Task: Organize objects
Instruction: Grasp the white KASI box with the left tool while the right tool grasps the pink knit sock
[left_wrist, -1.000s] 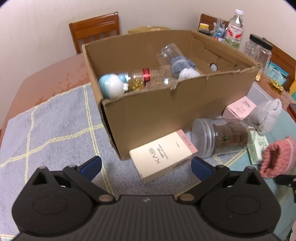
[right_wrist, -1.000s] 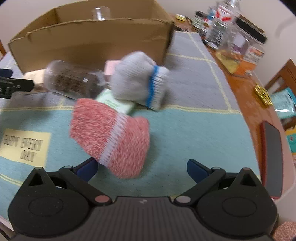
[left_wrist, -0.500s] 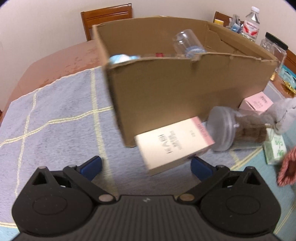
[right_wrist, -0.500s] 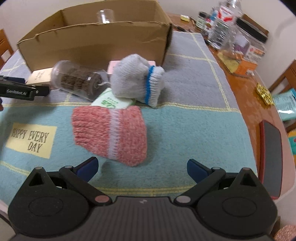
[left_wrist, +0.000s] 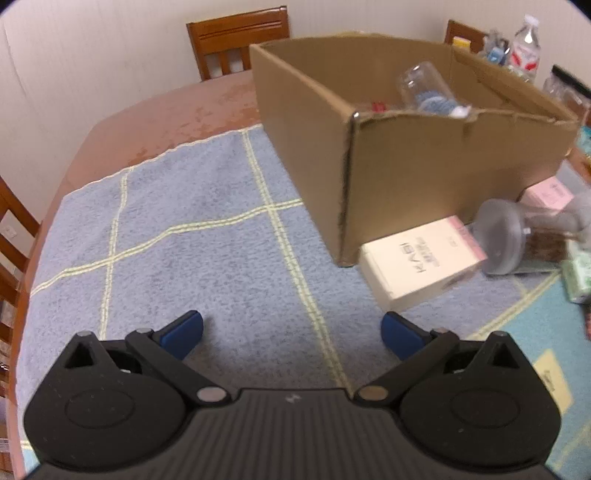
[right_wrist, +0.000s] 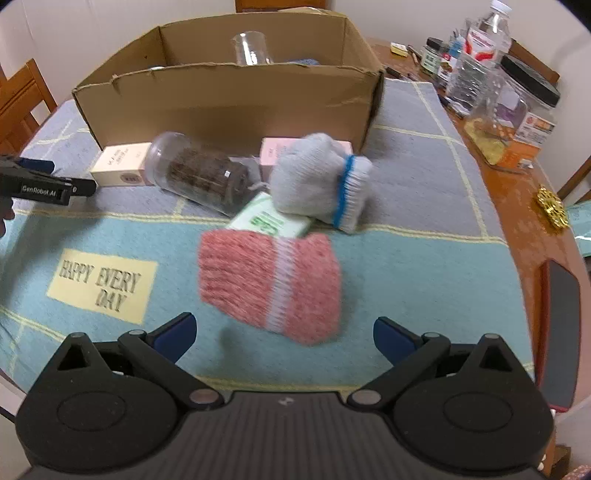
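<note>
A cardboard box (left_wrist: 436, 173) (right_wrist: 229, 107) stands on the towel-covered table with a clear bottle (left_wrist: 424, 88) lying inside. In front of it lie a cream KASI carton (left_wrist: 421, 262) (right_wrist: 120, 164), a clear jar of brown stuff (right_wrist: 199, 177) (left_wrist: 513, 240), a pink carton (right_wrist: 273, 151), a green packet (right_wrist: 269, 219), a grey glove (right_wrist: 317, 177) and a pink knit glove (right_wrist: 269, 280). My left gripper (left_wrist: 291, 330) is open over bare blue towel, left of the KASI carton. My right gripper (right_wrist: 282, 332) is open just short of the pink glove.
Jars and water bottles (right_wrist: 487, 70) crowd the right table edge beside a gold ornament (right_wrist: 552, 208) and a dark phone (right_wrist: 561, 332). Wooden chairs (left_wrist: 236, 37) stand behind and left of the table. The left gripper's finger (right_wrist: 44, 184) shows in the right wrist view.
The left gripper has swung left, so the box and KASI carton now sit to its right. The right gripper has drawn back, and the pink glove lies farther ahead.
</note>
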